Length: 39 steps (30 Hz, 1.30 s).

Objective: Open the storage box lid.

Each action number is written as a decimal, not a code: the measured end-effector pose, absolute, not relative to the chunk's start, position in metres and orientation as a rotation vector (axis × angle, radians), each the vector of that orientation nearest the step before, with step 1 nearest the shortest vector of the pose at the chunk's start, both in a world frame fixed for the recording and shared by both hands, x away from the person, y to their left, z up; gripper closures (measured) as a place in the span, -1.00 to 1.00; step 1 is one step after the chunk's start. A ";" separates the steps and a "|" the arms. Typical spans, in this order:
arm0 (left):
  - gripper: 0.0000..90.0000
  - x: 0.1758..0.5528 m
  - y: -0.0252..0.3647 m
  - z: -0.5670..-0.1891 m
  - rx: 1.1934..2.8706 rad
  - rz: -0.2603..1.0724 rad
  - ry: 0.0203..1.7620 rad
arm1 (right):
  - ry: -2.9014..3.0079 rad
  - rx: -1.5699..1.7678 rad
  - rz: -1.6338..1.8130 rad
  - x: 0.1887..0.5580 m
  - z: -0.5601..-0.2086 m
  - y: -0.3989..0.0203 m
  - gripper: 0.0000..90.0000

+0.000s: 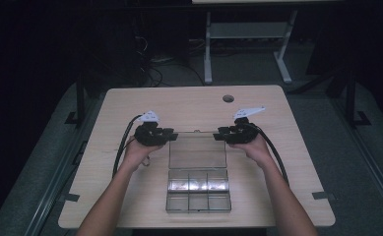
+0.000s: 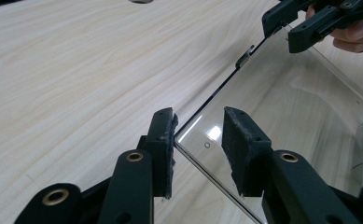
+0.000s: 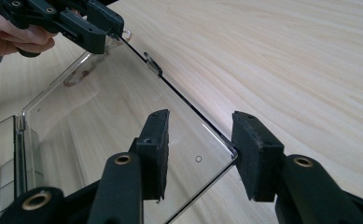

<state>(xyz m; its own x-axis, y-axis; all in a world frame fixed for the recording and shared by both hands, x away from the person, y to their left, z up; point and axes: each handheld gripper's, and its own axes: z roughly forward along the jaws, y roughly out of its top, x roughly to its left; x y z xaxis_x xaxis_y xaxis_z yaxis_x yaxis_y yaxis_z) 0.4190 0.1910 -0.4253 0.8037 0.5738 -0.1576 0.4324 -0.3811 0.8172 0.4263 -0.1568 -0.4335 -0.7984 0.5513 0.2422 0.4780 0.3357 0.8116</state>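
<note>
A pale wooden table (image 1: 130, 196) takes up most of the room in front of the person, and on it, a little nearer the front edge than the middle, sits a clear plastic organizer box (image 1: 198, 195) with its compartments facing up. Its transparent lid (image 1: 197, 152) is swung fully open and lies back on the far side of the box, looking flat or nearly flat on the wood. So the opening looks done, or all but done; what seems left is for both hands to let go and draw away. The left gripper (image 1: 172, 135) is at the lid's far left corner and the right gripper (image 1: 220, 133) at its far right corner, each with a corner between its jaws. In the left gripper view one pad looks to brush the lid's edge while the other stands off above the plastic, so the jaws are loose, not clamped. In the right gripper view both pads stand clear of the corner, the jaws parted and holding nothing. The small latch tab (image 3: 153, 63) on the lid's far edge hangs free.
</note>
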 end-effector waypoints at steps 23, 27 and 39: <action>0.41 0.423 0.189 -0.440 2.054 0.147 0.782 | 2.534 1.025 1.477 0.431 -0.449 -0.157 0.27; 0.41 0.424 0.188 -0.443 2.056 0.140 0.791 | 2.541 1.038 1.476 0.432 -0.453 -0.157 0.27; 0.41 0.424 0.186 -0.452 2.072 0.127 0.808 | 2.534 1.080 1.485 0.430 -0.464 -0.158 0.27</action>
